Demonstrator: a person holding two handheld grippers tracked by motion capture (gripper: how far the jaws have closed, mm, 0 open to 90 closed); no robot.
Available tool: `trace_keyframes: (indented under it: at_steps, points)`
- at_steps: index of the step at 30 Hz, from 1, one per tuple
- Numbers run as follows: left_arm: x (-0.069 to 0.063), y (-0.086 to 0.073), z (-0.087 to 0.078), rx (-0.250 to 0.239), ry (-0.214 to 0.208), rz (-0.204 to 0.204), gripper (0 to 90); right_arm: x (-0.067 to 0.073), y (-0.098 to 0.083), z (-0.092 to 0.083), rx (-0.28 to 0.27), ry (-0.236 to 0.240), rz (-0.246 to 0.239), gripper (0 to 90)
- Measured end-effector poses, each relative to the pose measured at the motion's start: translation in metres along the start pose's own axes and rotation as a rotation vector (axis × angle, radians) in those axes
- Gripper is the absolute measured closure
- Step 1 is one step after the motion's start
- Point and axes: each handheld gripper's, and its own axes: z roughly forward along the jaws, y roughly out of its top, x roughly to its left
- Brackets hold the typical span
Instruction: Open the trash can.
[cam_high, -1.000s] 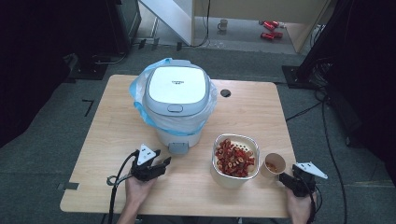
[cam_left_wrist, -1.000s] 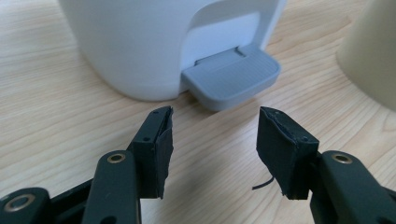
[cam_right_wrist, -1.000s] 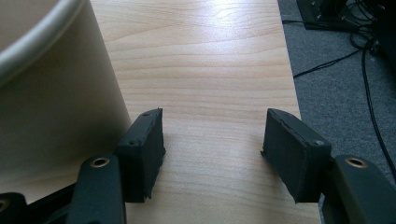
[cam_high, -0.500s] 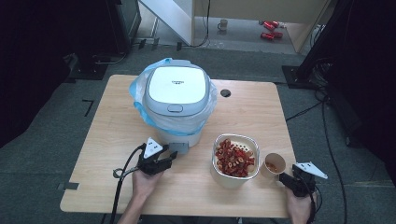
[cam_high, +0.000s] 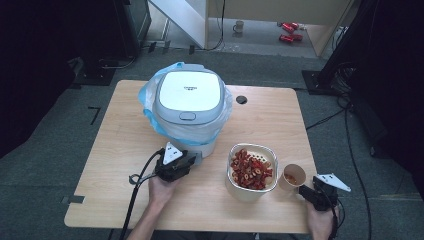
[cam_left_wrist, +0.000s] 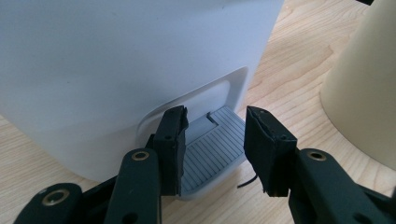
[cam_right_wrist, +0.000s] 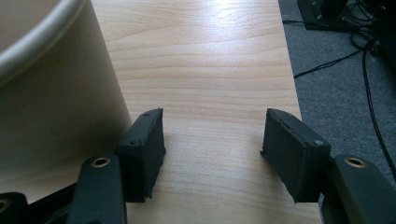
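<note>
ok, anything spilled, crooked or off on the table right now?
Nothing spilled. The white lidded bin stands upright, though its pale blue plastic liner bulges unevenly from under the lid. The cream bowl of red dried fruit and the small paper cup sit upright on the wooden table. The left gripper is open at the bin's grey ribbed pedal.
</note>
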Motion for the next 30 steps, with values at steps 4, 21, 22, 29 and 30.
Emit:
trace_keyframes:
  at_steps: [4,21,22,29,30]
  points:
    - [0.001,-0.001,0.003,0.005,0.003,0.0,59.2,0.0,0.0,0.0,0.0,0.0,-0.001,39.3]
    - [0.0,-0.008,0.012,0.032,0.05,0.015,56.1,0.0,0.0,0.0,0.0,0.0,-0.001,39.2]
    - [-0.001,-0.008,0.012,0.031,0.05,0.019,56.1,0.0,0.0,0.0,-0.001,-0.001,-0.001,39.2]
    - [0.0,-0.009,0.012,0.036,0.047,0.034,56.1,0.0,0.0,0.0,-0.001,-0.002,-0.003,39.2]
    - [0.0,-0.009,0.012,0.036,0.046,0.033,56.1,0.0,0.0,0.0,-0.001,-0.002,-0.003,39.2]
